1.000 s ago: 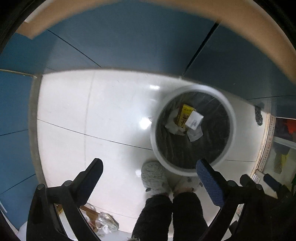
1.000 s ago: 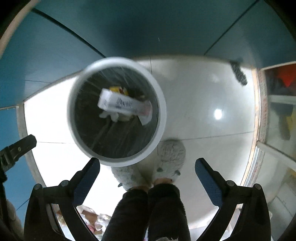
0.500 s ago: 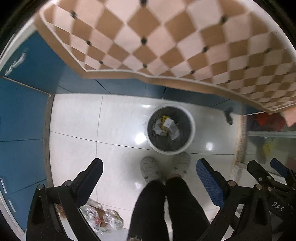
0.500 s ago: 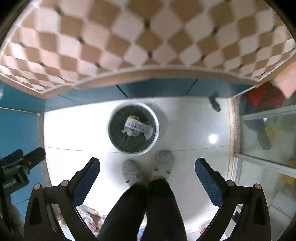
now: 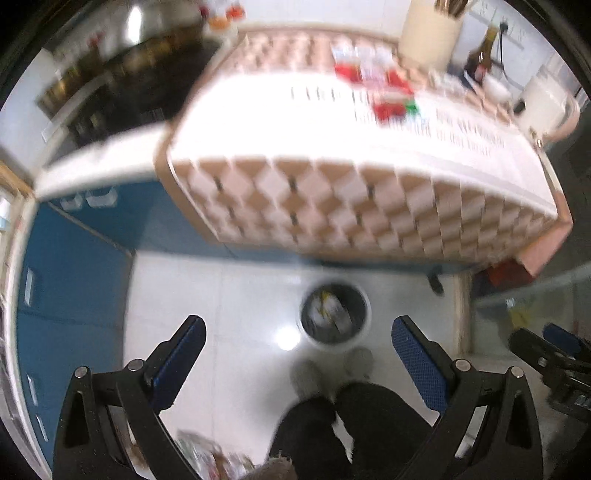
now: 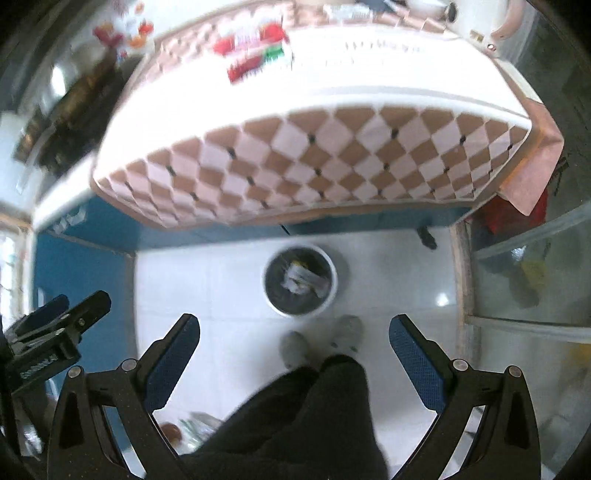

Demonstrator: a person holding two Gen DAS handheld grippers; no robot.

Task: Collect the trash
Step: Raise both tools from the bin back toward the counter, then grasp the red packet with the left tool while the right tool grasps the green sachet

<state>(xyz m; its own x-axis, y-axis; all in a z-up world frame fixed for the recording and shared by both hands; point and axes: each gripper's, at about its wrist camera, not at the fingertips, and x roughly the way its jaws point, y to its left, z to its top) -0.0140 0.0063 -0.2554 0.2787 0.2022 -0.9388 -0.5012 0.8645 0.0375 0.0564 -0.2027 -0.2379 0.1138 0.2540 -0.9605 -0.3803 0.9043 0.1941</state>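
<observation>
A round white bin (image 5: 334, 318) lined in black stands on the pale floor, with paper and a yellow wrapper inside; it shows smaller in the right wrist view, bin (image 6: 300, 280). My left gripper (image 5: 297, 360) is open and empty, high above the floor. My right gripper (image 6: 293, 356) is also open and empty. On the checked tablecloth lie red and green packets (image 5: 389, 98), blurred, packets (image 6: 255, 55). The left gripper (image 6: 55, 332) shows at the left edge of the right wrist view, and the right gripper (image 5: 550, 354) at the right edge of the left wrist view.
A table with a brown-and-pink checked cloth (image 6: 314, 155) overhangs blue cabinets (image 5: 74, 280). A cream utensil holder (image 5: 430, 31), a dark bottle (image 5: 482, 55) and a white kettle (image 5: 545, 99) stand at its back. A person's dark trousers (image 6: 314, 417) and grey slippers (image 6: 347, 332) stand before the bin. Bagged litter (image 5: 207, 458) lies low left.
Both grippers have risen and tilted up away from the bin. The bin now looks small and the tabletop with its packets has come into view.
</observation>
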